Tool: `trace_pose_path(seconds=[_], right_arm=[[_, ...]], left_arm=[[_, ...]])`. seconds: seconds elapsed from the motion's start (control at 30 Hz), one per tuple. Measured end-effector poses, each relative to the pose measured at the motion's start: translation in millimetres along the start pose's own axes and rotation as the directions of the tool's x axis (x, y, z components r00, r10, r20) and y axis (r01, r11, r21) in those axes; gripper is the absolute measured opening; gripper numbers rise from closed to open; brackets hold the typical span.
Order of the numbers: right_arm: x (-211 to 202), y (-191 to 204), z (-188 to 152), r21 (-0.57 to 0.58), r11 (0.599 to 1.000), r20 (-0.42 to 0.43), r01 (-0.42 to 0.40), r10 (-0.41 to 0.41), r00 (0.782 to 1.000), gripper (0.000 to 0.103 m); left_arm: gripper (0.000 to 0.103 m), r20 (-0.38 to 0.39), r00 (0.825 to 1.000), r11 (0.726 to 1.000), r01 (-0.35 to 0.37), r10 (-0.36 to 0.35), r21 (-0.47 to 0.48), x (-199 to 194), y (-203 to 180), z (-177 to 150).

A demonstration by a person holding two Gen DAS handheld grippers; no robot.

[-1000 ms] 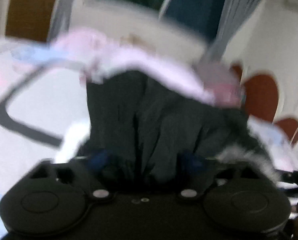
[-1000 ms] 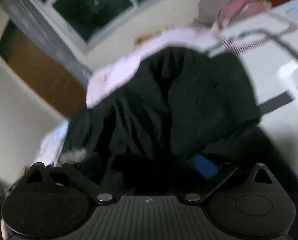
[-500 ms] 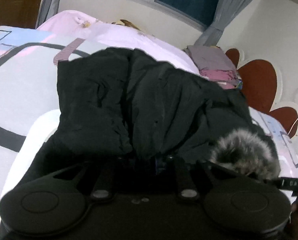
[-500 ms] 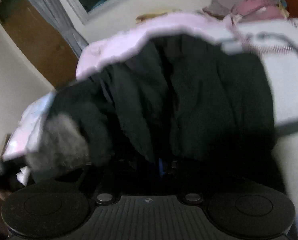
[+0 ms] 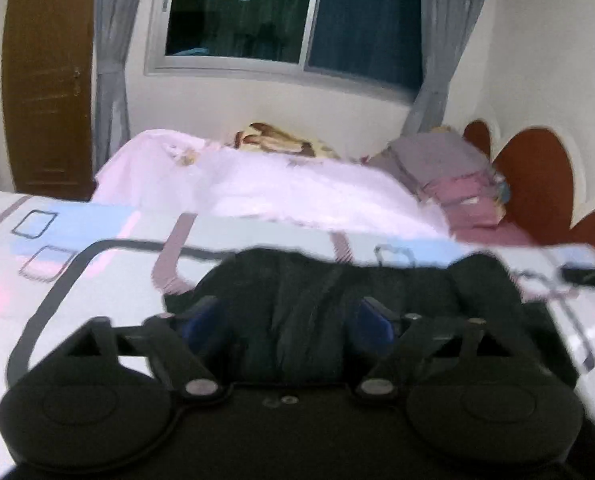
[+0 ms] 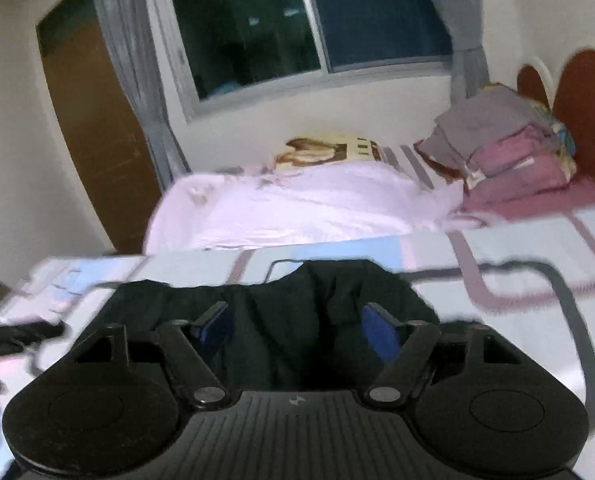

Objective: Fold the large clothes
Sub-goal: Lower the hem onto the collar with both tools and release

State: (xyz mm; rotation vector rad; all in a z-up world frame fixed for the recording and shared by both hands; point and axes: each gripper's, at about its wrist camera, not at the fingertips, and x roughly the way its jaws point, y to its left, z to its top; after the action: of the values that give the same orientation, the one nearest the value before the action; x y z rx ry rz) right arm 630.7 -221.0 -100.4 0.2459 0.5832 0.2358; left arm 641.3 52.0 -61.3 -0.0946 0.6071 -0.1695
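Your left gripper and right gripper both stand about half open over the black coat, their jaws having just been opening; the blue pads look clear of the cloth, though blur makes that hard to swear to, so you hold nothing. The coat lies bunched on the patterned bedspread at the near edge of the bed, probably just set down so you can regrip for a fold. Beyond it a pink sheet covers the bed's far edge, and folded clothes are stacked at the far right corner by the headboard, well apart from your work
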Motion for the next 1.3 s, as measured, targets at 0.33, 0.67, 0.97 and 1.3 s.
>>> trace_pose_path(seconds=[0.33, 0.67, 0.97, 1.3], right_arm=[[142, 45, -2, -0.136, 0.991, -0.144, 0.001, -0.021, 0.989, 0.028], [191, 9, -45, -0.129, 0.992, -0.089, 0.001, -0.013, 0.996, 0.028], [126, -23, -11, -0.115, 0.989, -0.079, 0.093, -0.102, 0.992, 0.029], [129, -23, -34, -0.078, 0.977, -0.137, 0.2, -0.209, 0.968, 0.028]], left_arm=[[0.011, -0.216, 0.974, 0.998, 0.066, -0.069, -0.023, 147, 2, 16], [0.006, -0.171, 0.984, 0.999, 0.05, -0.047, 0.016, 187, 14, -15], [0.024, -0.067, 0.981, 0.983, 0.183, -0.181, 0.023, 77, -23, 0], [0.025, -0.178, 0.983, 0.983, 0.067, -0.036, 0.171, 114, -66, -50]])
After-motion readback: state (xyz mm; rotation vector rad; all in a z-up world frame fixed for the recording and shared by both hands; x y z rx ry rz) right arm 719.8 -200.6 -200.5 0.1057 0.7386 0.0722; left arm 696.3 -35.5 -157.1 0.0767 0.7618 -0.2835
